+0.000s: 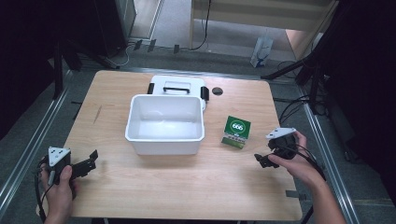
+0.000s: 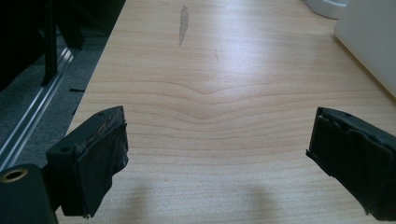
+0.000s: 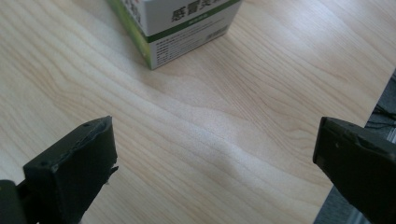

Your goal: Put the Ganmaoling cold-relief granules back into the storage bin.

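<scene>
Resting low at the table's left edge, the left gripper is held w/ jaws spread, nothing between. Mid-table an empty white plastic bin sits, lid behind it. The green medicine box, judged light, stiff cardboard, is best pinched across its narrow sides. It lies near the released right gripper, just ahead of it.

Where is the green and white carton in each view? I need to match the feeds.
High view: green and white carton lies right of the white bin, ahead of the right gripper.
Left gripper view: not in it.
Right gripper view: carton at top centre, beyond the open jaws.
Shared landmark: the wooden table.
</scene>
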Available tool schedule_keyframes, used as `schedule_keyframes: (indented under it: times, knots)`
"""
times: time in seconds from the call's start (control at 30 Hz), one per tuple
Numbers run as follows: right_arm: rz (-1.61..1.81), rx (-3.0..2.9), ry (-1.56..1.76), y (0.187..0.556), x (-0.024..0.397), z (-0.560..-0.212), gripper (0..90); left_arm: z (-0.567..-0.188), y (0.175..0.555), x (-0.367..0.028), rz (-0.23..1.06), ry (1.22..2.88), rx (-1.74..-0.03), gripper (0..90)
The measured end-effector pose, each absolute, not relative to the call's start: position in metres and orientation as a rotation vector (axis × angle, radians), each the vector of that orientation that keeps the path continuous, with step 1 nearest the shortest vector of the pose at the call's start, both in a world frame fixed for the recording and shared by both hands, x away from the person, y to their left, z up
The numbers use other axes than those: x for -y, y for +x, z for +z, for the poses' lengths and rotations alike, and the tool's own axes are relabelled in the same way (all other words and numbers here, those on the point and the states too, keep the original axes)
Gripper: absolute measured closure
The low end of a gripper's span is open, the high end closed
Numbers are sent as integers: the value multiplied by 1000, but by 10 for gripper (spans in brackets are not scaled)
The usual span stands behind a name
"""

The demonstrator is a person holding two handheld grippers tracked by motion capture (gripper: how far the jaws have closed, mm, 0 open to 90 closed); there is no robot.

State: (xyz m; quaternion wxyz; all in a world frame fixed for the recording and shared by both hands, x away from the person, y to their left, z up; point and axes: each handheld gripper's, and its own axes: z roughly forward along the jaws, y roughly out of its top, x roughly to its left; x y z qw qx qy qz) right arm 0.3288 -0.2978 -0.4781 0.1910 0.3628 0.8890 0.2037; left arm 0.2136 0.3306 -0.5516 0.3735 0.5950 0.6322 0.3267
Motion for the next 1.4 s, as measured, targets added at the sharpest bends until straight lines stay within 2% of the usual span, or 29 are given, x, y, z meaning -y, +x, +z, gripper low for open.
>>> schedule_keyframes:
  times: [0.53,0.7,0.9,1.23,1.3,1.4]
  knots:
    - [223,-2724,746,366,264,-437,12,-552,215,-330,805,1547,-1604,51]
    - [196,-2771,724,379,251,-428,95,-552,215,-331,797,1551,-1598,51]
    - [186,-2792,667,390,236,-420,29,-552,215,-330,791,1556,-1593,51]
    - [152,-2844,584,405,212,-408,43,-552,215,-330,787,1557,-1591,51]
    - [149,-2870,549,406,206,-407,0,-552,215,-330,786,1557,-1588,51]
    - [148,-2871,544,409,198,-409,0,-552,215,-330,787,1566,-1585,51]
